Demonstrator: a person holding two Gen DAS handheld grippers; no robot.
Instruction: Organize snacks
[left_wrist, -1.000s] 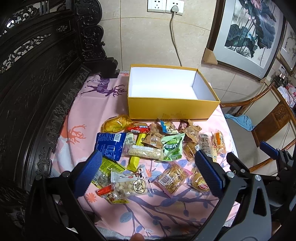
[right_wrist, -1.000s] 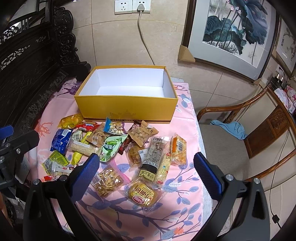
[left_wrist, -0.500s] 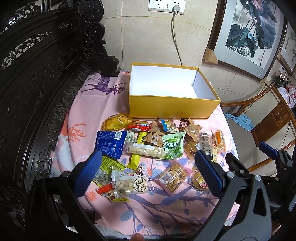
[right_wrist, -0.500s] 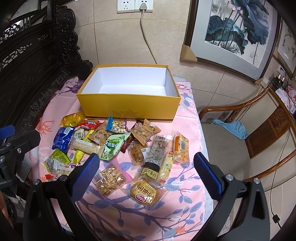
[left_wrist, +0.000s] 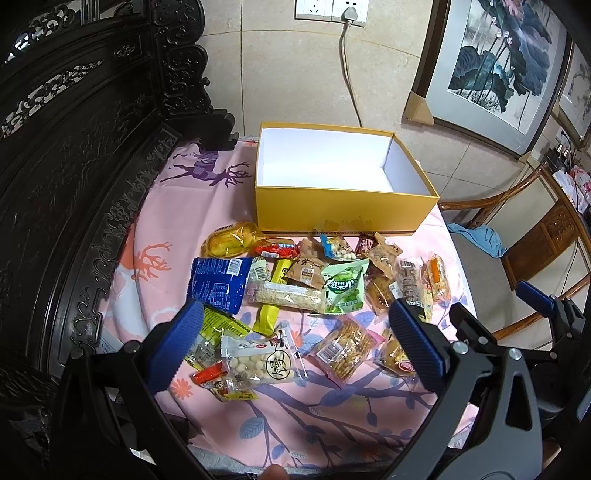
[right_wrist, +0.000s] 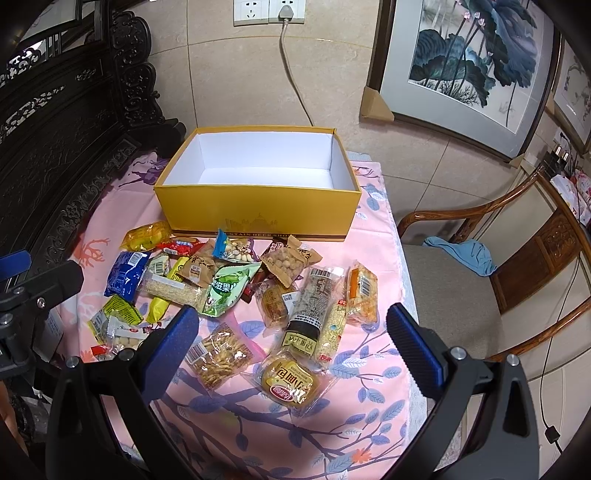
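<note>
Left wrist view: left gripper (left_wrist: 295, 339) and right gripper (right_wrist: 295, 332) both spread wide, empty, above scattered plastic-wrapped snack packets (left_wrist: 317, 291) on pink floral tablecloth (right_wrist: 373, 435) before empty yellow cardboard box (right_wrist: 258, 218); probably sorting not begun, next needing descent onto one packet.

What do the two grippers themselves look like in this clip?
Both match: the left gripper and right gripper have matte black frames with silver screws, and two fingers faced with ribbed blue pads. No cables, markings or sleeves show.
</note>
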